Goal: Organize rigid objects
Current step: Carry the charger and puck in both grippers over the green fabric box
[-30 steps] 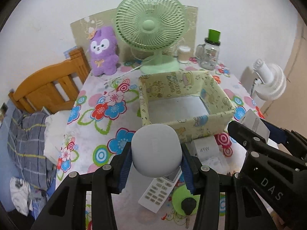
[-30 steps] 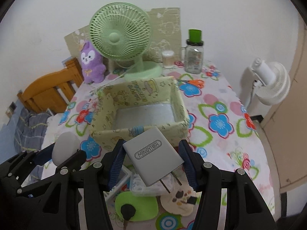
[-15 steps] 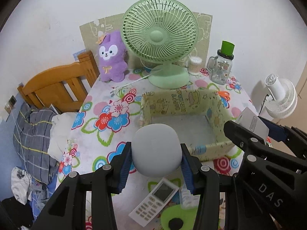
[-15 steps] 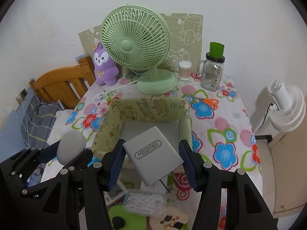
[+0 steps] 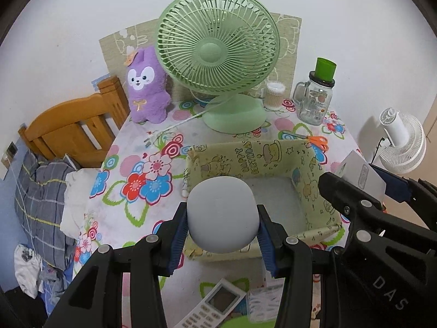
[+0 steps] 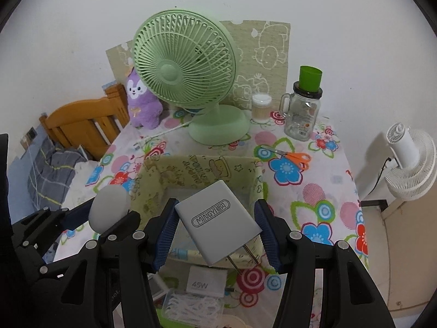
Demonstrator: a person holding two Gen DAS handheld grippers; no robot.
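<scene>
Your left gripper holds a rounded light-grey plastic case between its blue pads, clamped on both sides. Your right gripper is closed on a flat grey wall charger with metal prongs, which sits tilted, the prongs pointing down toward you. Both objects hang above the near part of an open yellow-green box with cartoon print, which looks empty inside. The box stands on a table with a flowered cloth. Under the grippers, before the box, lie a white remote control, a white charger marked 45W and a clear plastic box of small white items. Behind the box stand a green desk fan, a purple plush toy, a glass jar with a green cap, and orange-handled scissors lie beside the box.
</scene>
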